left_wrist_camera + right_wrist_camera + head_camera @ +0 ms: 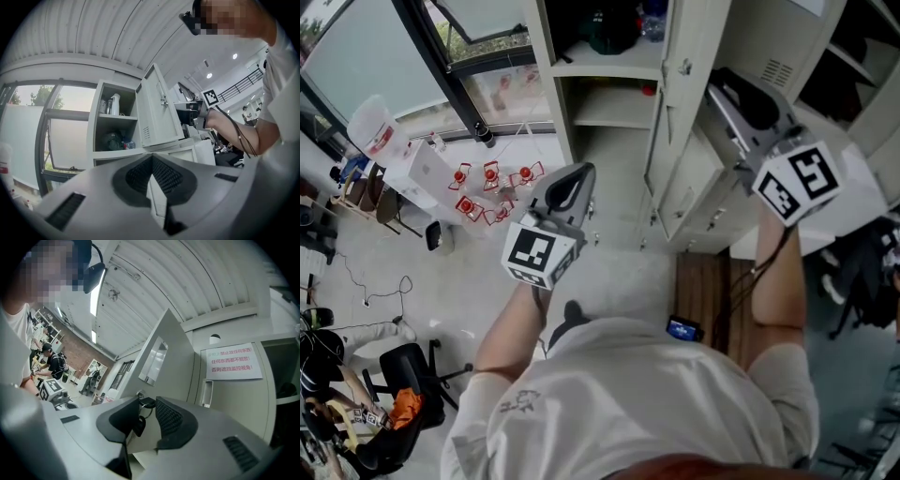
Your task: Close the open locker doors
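Head view: left gripper (579, 178) hangs level before the locker shelves (600, 67), left of the open locker door (680, 103). The right gripper (722, 89) is just right of that door.

Left gripper view: my fingers (166, 176) are closed and empty, with the door (157, 112) ahead, slightly right.

Right gripper view: my fingers (171, 418) stand apart, with the door's edge (173, 348) and its hanging key (146, 402) between them.

Locker shelves (114, 118) left of open door (157, 115) | door's edge between right tongs (146, 405) | left tongs (151, 158) before the shelves, apart
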`<state>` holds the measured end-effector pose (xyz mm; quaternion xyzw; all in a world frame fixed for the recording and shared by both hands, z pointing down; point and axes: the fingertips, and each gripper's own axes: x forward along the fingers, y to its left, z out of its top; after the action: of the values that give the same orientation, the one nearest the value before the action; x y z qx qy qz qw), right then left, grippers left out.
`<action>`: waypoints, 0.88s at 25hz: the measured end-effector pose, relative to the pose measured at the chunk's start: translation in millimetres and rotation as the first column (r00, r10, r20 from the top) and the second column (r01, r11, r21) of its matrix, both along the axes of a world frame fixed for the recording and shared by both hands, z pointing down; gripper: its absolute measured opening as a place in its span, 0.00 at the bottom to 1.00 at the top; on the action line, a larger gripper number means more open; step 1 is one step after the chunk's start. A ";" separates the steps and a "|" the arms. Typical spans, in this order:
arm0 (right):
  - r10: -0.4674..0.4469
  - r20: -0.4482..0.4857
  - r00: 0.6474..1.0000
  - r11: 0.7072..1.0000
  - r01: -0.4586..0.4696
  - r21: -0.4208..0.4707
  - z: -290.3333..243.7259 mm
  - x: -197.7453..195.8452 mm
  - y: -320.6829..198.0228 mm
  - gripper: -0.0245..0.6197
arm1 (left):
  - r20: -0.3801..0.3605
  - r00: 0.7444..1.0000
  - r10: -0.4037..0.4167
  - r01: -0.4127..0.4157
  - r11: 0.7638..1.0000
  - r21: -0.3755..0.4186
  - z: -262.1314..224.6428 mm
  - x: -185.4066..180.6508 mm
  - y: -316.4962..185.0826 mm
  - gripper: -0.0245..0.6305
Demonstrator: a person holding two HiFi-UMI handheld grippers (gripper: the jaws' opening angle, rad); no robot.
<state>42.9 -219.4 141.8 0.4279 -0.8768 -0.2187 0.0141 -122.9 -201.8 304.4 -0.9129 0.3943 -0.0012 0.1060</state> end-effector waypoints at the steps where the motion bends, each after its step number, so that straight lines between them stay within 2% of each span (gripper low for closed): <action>1: 0.001 0.002 1.000 1.000 -0.001 -0.004 0.2 -6.1 -0.8 0.21 | -0.003 1.000 -0.005 0.005 1.000 -0.005 -0.7 -4.8 -1.6 0.04; 12: 0.037 -0.008 0.999 0.999 -0.037 0.001 -1.5 -66.7 -15.1 0.20 | 0.003 1.000 0.029 -0.029 0.999 0.019 -14.4 -49.9 -28.1 0.04; 22: 0.059 0.027 0.998 0.997 -0.058 -0.051 3.2 -109.8 -36.5 0.18 | -0.006 0.998 0.070 -0.070 0.997 0.042 -23.5 -80.9 -50.7 0.04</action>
<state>-66.9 -255.8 145.0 0.4561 -0.8692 -0.1903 0.0188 -203.8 -252.6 280.9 -0.9237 0.3623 0.0141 0.1235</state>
